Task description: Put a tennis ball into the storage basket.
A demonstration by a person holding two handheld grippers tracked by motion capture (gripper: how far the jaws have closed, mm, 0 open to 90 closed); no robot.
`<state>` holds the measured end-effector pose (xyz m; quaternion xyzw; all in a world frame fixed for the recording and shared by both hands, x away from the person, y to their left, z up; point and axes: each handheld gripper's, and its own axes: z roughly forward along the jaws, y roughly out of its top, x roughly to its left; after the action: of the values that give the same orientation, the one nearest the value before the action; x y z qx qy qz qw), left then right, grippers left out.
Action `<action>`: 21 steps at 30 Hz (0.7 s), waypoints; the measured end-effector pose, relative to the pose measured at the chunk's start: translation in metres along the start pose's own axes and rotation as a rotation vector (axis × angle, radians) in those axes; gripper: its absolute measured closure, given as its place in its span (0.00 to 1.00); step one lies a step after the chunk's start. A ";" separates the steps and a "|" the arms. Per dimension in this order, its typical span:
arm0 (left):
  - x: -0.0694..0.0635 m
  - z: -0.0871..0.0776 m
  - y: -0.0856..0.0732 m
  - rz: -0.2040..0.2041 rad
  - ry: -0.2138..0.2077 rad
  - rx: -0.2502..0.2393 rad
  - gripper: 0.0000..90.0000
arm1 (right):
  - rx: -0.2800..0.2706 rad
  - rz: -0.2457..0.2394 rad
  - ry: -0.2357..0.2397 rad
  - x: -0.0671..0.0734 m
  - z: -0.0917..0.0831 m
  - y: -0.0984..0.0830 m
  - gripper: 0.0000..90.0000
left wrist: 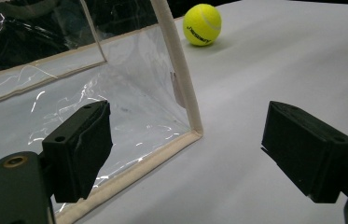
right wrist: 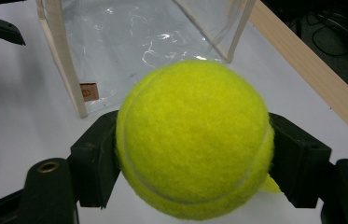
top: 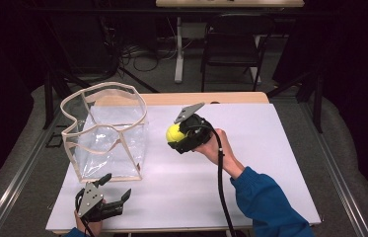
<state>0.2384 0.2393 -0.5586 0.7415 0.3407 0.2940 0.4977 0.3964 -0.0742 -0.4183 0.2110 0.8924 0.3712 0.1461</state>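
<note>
Gripped between the jaws of the right gripper [right wrist: 195, 154], a yellow tennis ball [right wrist: 195, 140] hangs above the white surface [top: 250, 163], just right of the clear plastic bag [top: 107, 133]. Left gripper [top: 106, 195] rests near the bag's front corner, jaws wide, holding nothing.

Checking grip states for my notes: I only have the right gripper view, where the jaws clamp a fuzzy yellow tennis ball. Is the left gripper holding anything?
Observer: No, the left gripper is open, with nothing between its jaws.
Operator: Where is it?
Observer: Low at the white table's near edge, just short of the clear plastic bag with cream trim.
Operator: Is that bag open?
Observer: Yes, it stands upright with its top gaping.
</note>
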 end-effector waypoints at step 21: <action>0.000 0.000 0.000 0.004 -0.001 -0.001 0.18 | -0.004 -0.013 0.003 -0.001 0.002 0.017 0.29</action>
<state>0.2382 0.2393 -0.5586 0.7421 0.3389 0.2946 0.4976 0.4024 -0.0627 -0.4071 0.2044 0.8931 0.3726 0.1476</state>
